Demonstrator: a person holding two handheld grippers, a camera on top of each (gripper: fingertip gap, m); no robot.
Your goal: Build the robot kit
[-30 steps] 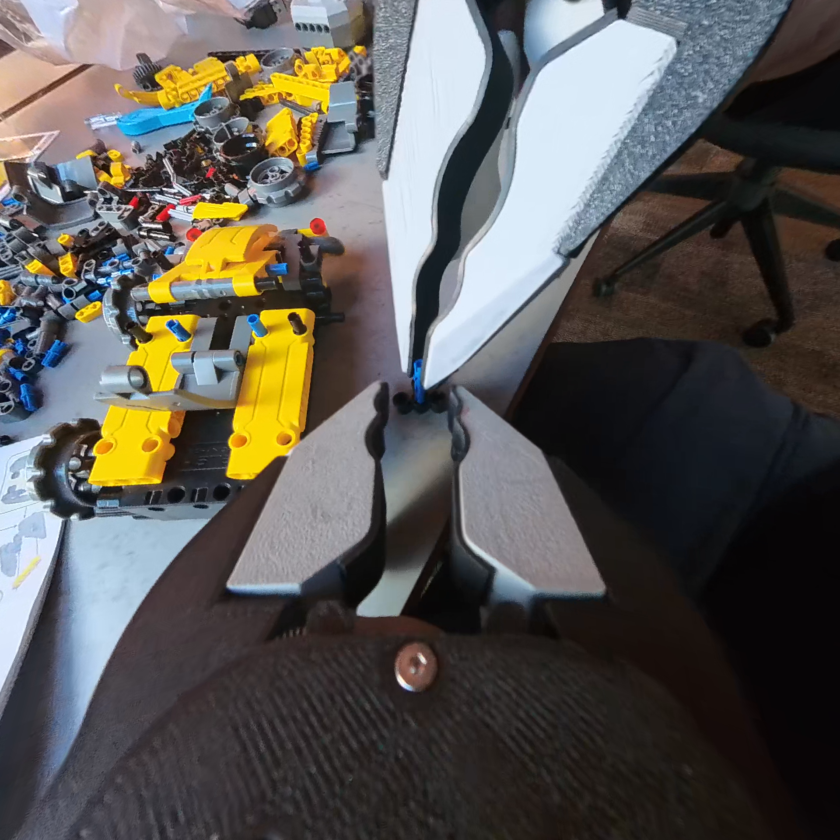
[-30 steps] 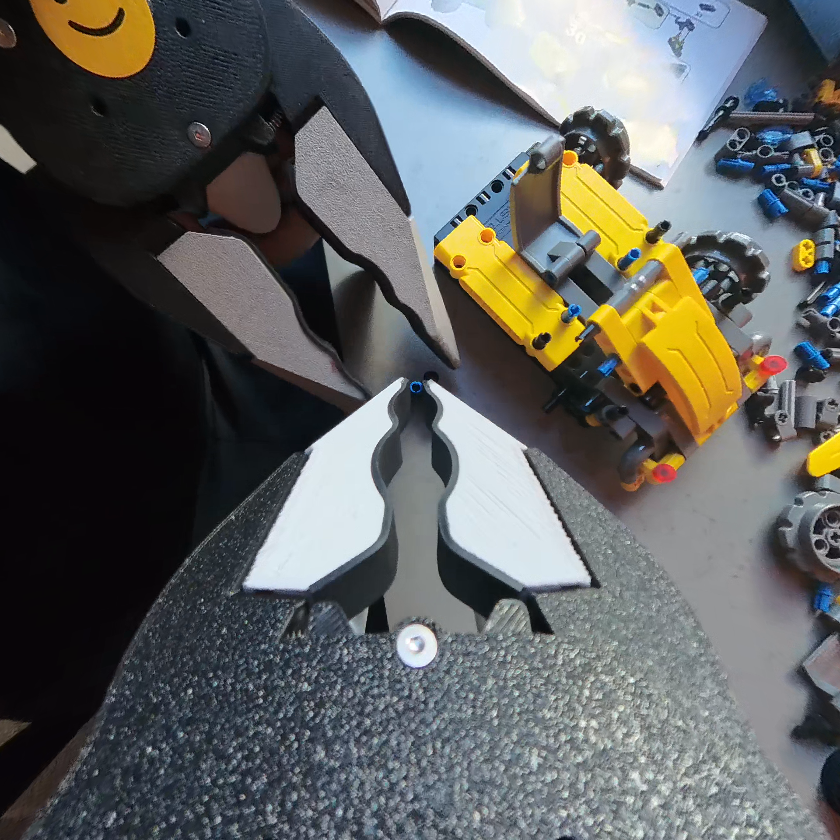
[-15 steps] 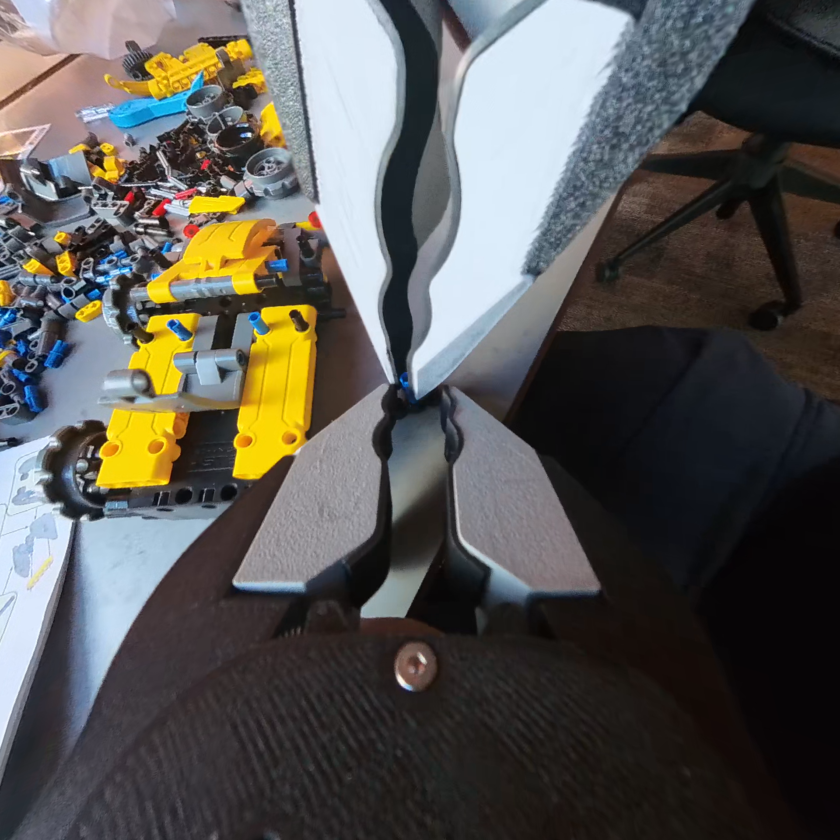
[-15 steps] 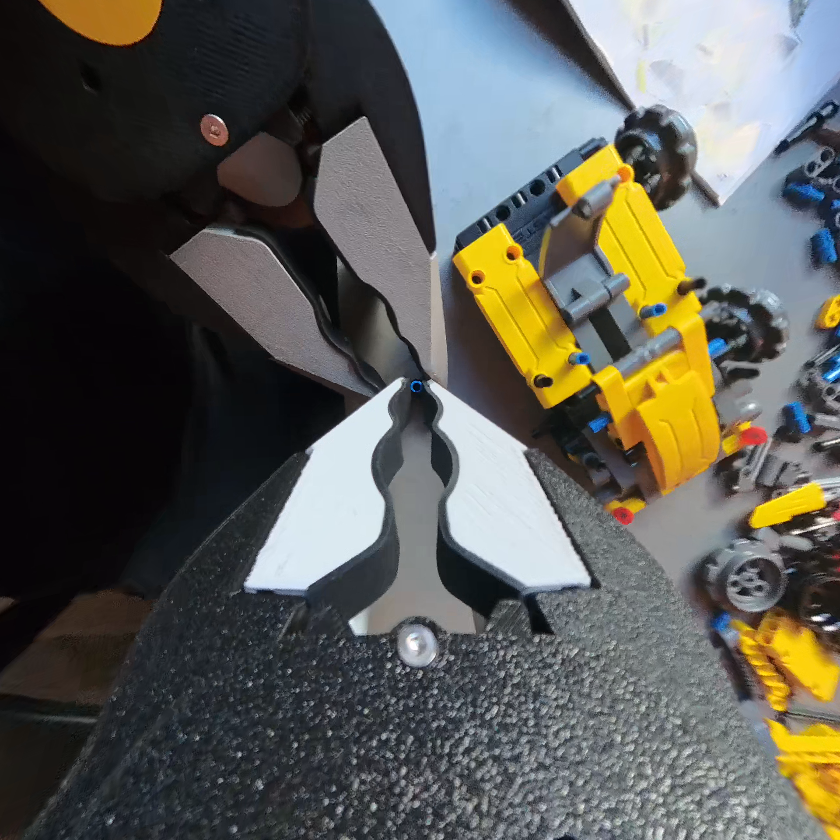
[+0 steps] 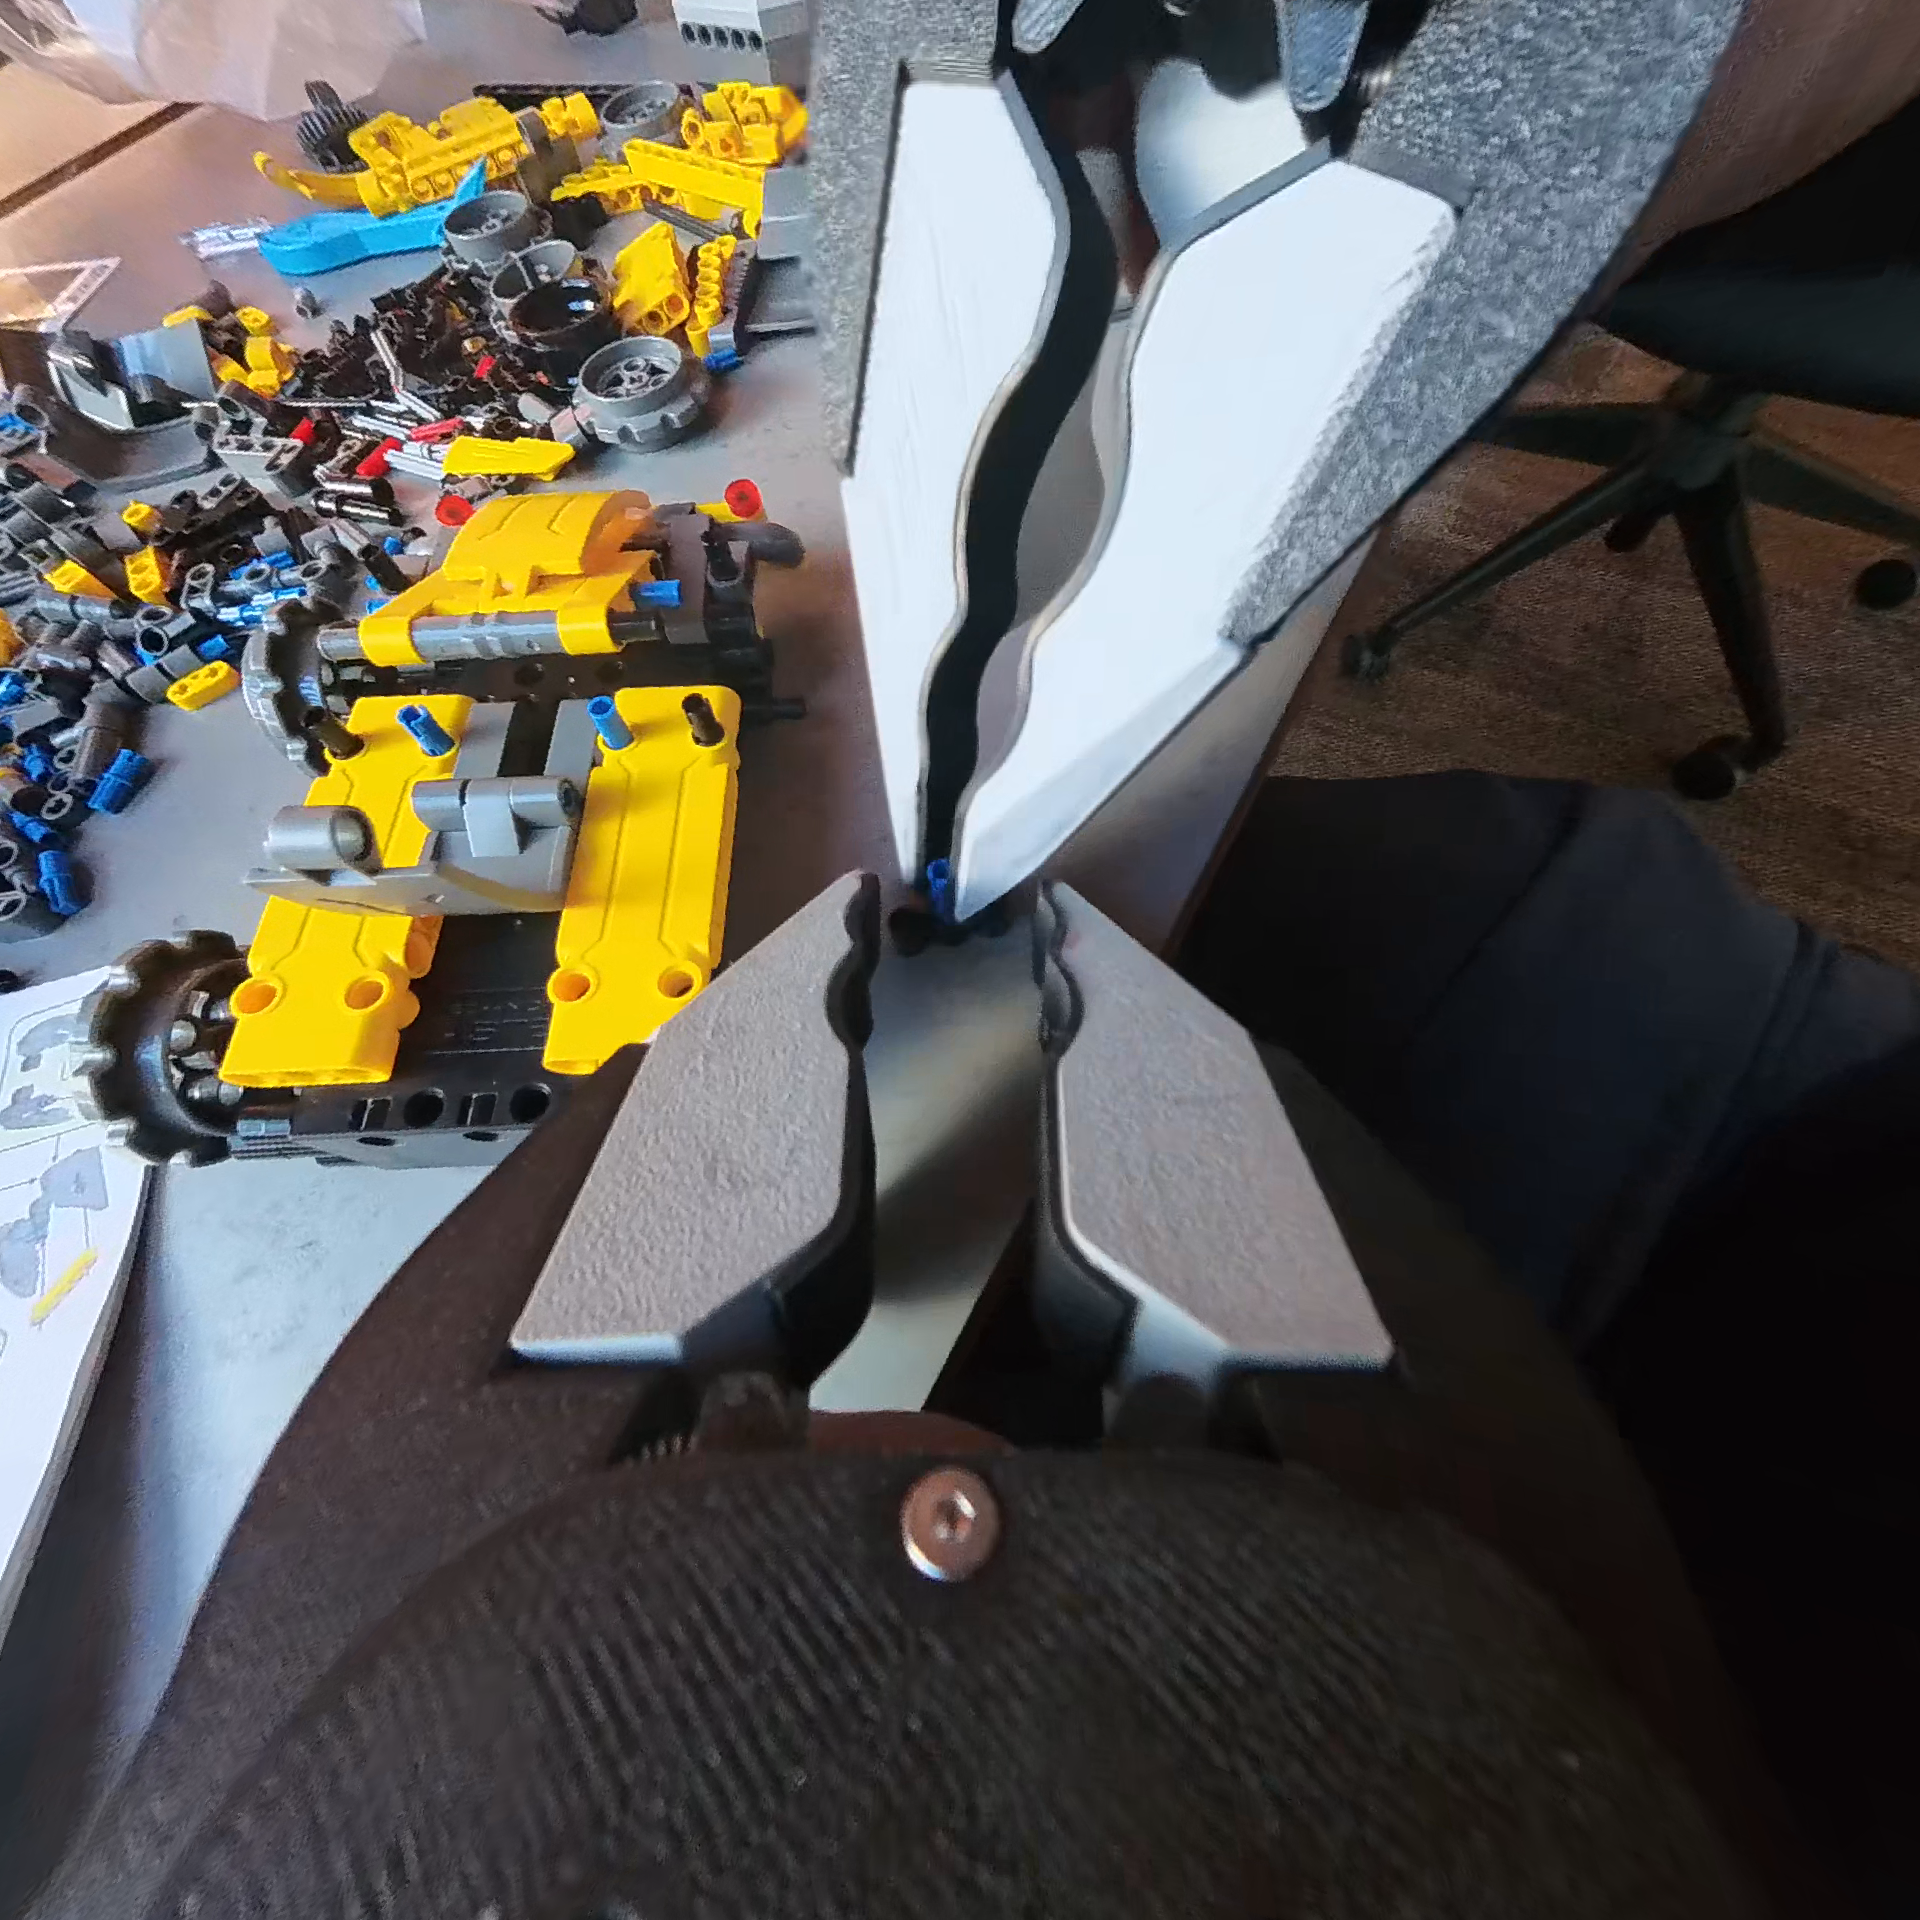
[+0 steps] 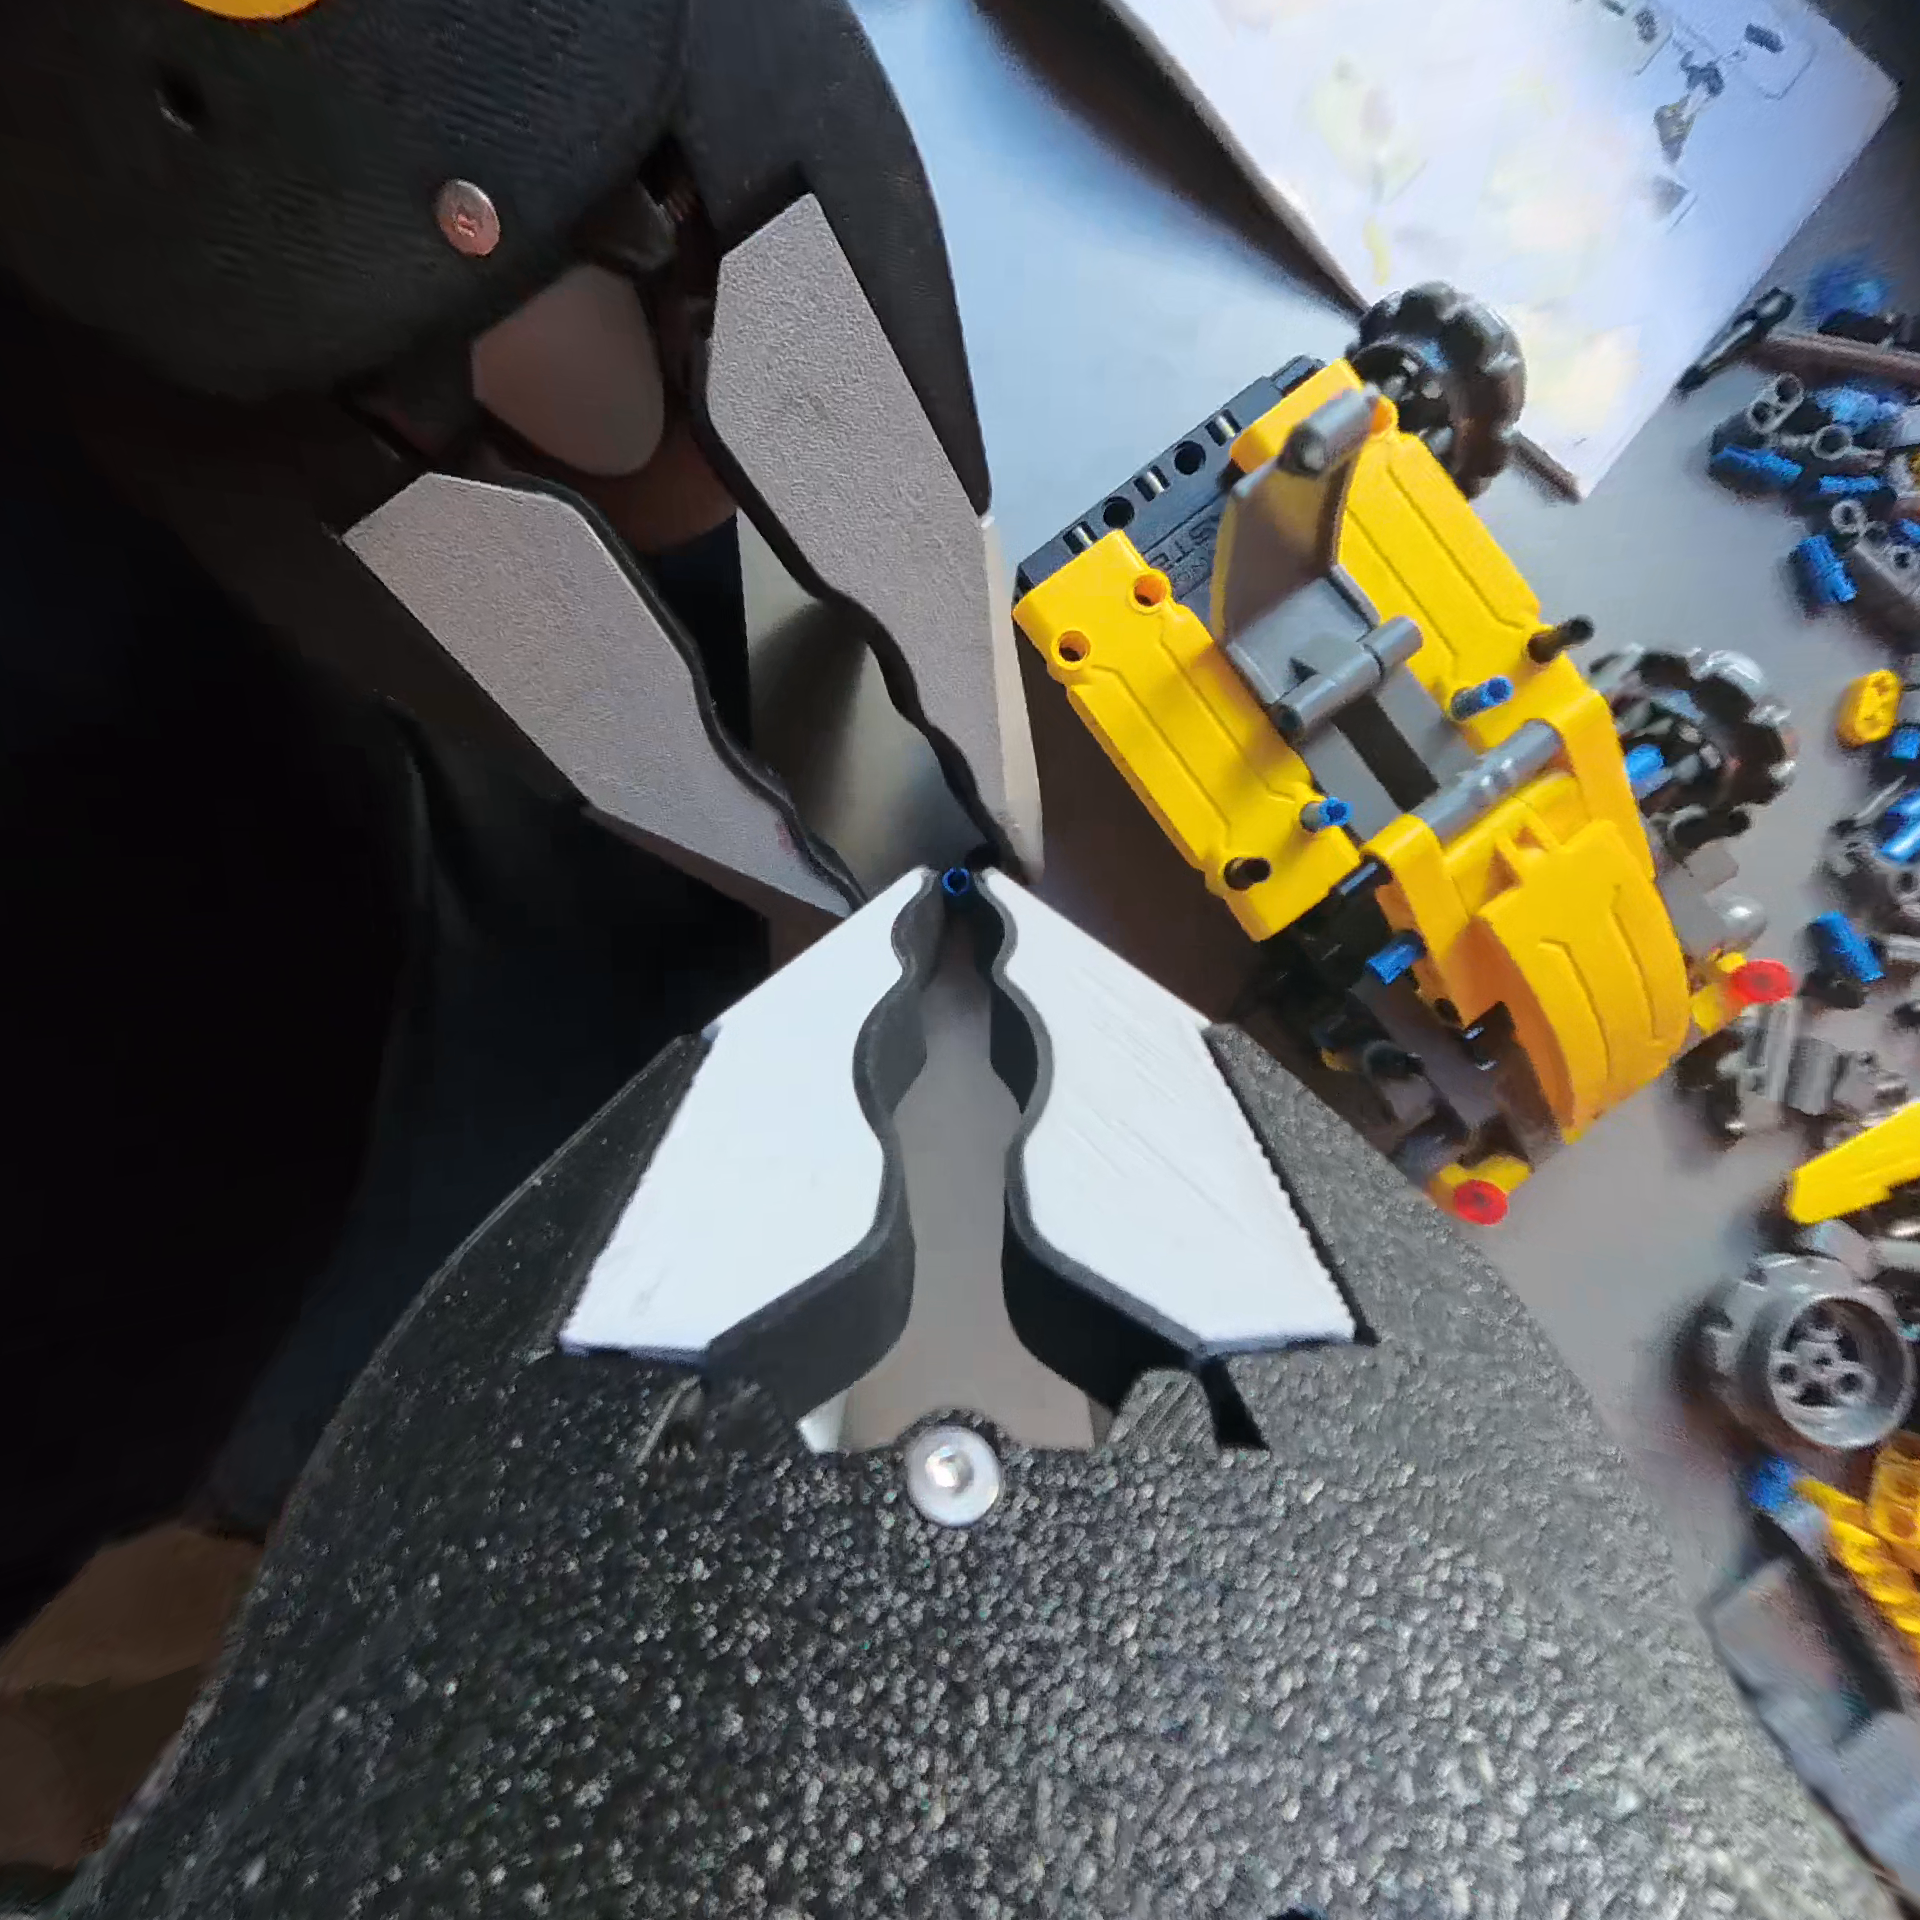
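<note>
We hold two tools close together, tip to tip, just past the edge of the table [image 5: 291,1278].

The left tool [image 5: 954,914] has grey fingers. Its jaws are squeezed onto a small black piece [image 5: 912,928] that has round holes in it. The piece sits right at the tips.

The right tool [image 6: 954,885] has white fingers. It is pinched tight on a tiny blue pin [image 5: 938,875]. The pin pokes out of the very tip and touches the black piece. We cannot tell if the pin is inside a hole or only resting against it.

Near the tools, on the table, lies a yellow toy truck [image 5: 644,831] that is partly built. It has black knobby wheels and more blue pins sticking up. An open paper booklet [image 5: 42,1195] lies just beside it.

Farther back there is a big heap of loose parts [image 5: 312,416] in yellow, black, grey and blue. A grey wheel [image 6: 1813,1361] lies apart from the truck.

Past the table edge we see a leg in dark cloth [image 5: 1558,987] and a black chair [image 5: 1714,499] on the carpet.
</note>
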